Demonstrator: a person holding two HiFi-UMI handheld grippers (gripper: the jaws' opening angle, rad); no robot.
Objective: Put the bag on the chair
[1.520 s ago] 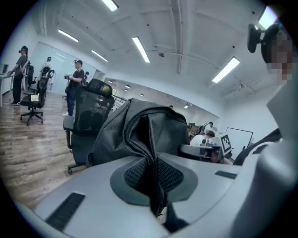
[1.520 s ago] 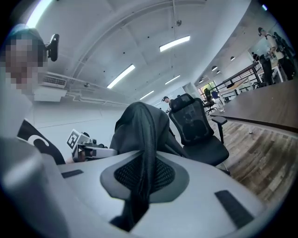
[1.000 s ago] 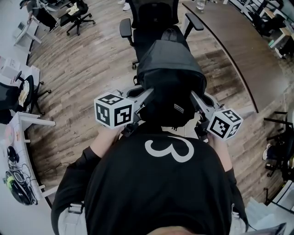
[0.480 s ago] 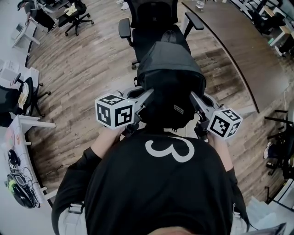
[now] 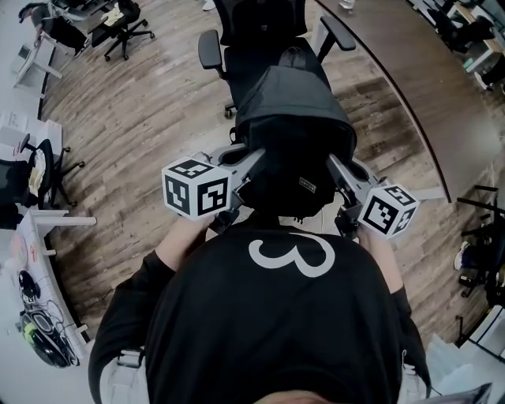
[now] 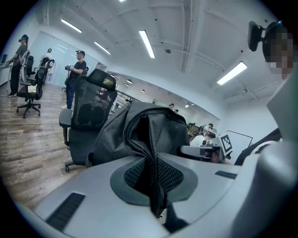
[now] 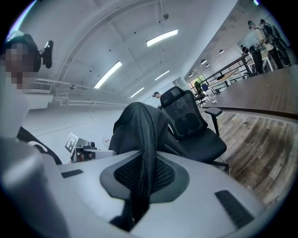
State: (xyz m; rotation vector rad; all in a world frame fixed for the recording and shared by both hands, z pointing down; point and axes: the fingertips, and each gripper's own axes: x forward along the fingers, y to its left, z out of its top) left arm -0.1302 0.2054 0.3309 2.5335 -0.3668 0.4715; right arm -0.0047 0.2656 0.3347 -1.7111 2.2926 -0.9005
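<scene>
Black office chair [image 5: 260,24] stands at the far side, its seat bare. The dark bag [image 5: 293,126] hangs in the air just near of it, with the left gripper [image 6: 152,179] and right gripper [image 7: 139,179] each clenched on its fabric. Setting it down remains.

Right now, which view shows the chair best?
The right gripper view: the chair shows its backrest, an armrest and its seat. In the left gripper view the bag covers part of it; the head view crops its backrest.
</scene>
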